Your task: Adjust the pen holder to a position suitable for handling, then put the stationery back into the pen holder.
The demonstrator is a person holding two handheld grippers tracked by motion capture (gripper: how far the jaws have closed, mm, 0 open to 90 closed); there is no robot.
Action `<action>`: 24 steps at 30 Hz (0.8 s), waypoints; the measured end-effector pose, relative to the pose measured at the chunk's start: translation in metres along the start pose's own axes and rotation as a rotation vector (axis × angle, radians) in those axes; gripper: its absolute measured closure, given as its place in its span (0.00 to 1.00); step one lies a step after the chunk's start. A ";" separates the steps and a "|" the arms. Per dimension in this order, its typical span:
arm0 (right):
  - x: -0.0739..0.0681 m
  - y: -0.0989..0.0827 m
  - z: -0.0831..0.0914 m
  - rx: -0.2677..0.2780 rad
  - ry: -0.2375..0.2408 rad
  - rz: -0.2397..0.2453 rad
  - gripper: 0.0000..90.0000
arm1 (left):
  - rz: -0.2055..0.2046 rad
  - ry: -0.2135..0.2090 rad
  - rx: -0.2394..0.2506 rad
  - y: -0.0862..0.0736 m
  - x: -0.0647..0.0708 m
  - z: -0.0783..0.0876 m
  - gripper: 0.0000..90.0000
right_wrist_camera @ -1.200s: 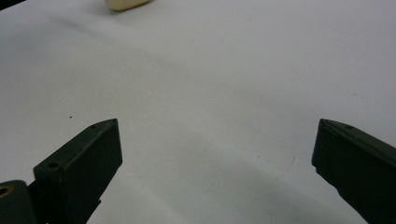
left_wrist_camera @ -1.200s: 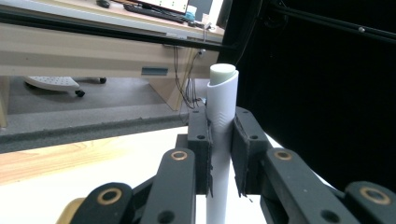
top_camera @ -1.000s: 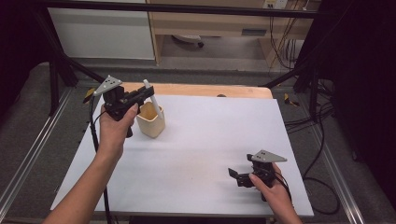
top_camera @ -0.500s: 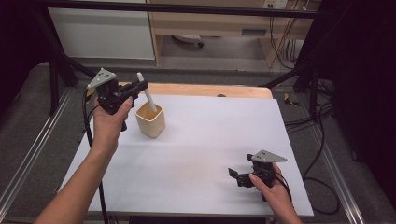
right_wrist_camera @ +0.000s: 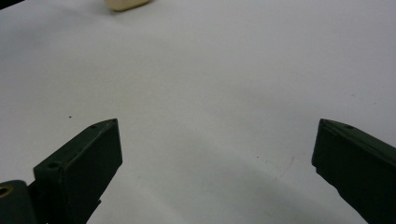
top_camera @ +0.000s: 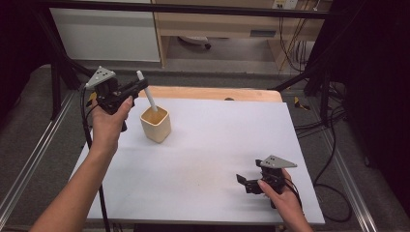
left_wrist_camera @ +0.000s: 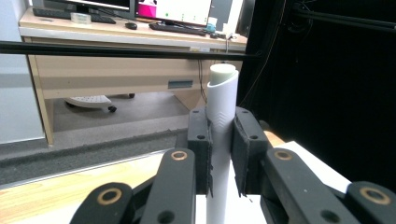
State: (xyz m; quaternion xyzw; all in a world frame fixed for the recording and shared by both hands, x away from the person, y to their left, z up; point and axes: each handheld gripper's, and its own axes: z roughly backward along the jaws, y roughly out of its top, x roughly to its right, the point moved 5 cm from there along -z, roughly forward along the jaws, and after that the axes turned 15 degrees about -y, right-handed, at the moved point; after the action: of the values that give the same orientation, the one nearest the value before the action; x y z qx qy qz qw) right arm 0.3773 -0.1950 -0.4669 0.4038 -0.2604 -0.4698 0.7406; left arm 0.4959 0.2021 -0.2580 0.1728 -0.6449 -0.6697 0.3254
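White stick (top_camera: 146,92), a round pale rod, is clamped in the left claw (top_camera: 138,87), whose pads press on it from both sides a little below its top end. In the left gripper view the stick (left_wrist_camera: 219,140) rises between the two black jaws and its slanted cream tip stands clear above them. From the high view the stick leans, upper end toward the far left, lower end dipping into the cream cup (top_camera: 155,123), which stands on the white counter (top_camera: 217,145) near its far left corner. Whether the stick's lower end touches the cup's inside cannot be told. The left hand (top_camera: 109,121) holds the claw over the counter's left edge, just beside the cup. Beyond the counter's far edge a strip of wood (top_camera: 212,93) shows, then a dark frame bar across the top.

Right claw (top_camera: 244,182) sits low near the counter's near right corner, jaws spread wide with nothing between them; in the right gripper view the jaws frame bare white surface, with the cup's base (right_wrist_camera: 125,4) far off at the top edge. Between cup and right claw the counter lies open, giving broad free room across the middle and right side. Metal rails run along both sides of the counter.
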 end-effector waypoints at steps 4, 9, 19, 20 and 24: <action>0.000 0.000 0.000 0.000 0.001 0.000 0.03 | -0.002 0.014 -0.010 -0.003 -0.004 -0.002 0.88; 0.000 0.000 0.000 0.000 0.001 -0.005 0.03 | -0.008 0.028 -0.022 -0.007 -0.009 -0.005 0.88; 0.000 0.000 0.000 0.002 0.001 -0.002 0.03 | 0.006 0.050 -0.023 -0.012 -0.021 -0.002 0.88; -0.001 0.000 0.001 0.000 0.002 0.002 0.03 | 0.007 0.051 -0.026 -0.012 -0.022 -0.003 0.88; 0.000 0.000 0.000 0.000 0.001 0.005 0.03 | 0.007 0.054 -0.035 -0.016 -0.024 -0.004 0.88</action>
State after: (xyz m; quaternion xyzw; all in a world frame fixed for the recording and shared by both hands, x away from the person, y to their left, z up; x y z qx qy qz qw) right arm 0.3772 -0.1947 -0.4673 0.4033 -0.2609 -0.4679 0.7418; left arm 0.5127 0.2145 -0.2786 0.1830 -0.6246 -0.6747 0.3481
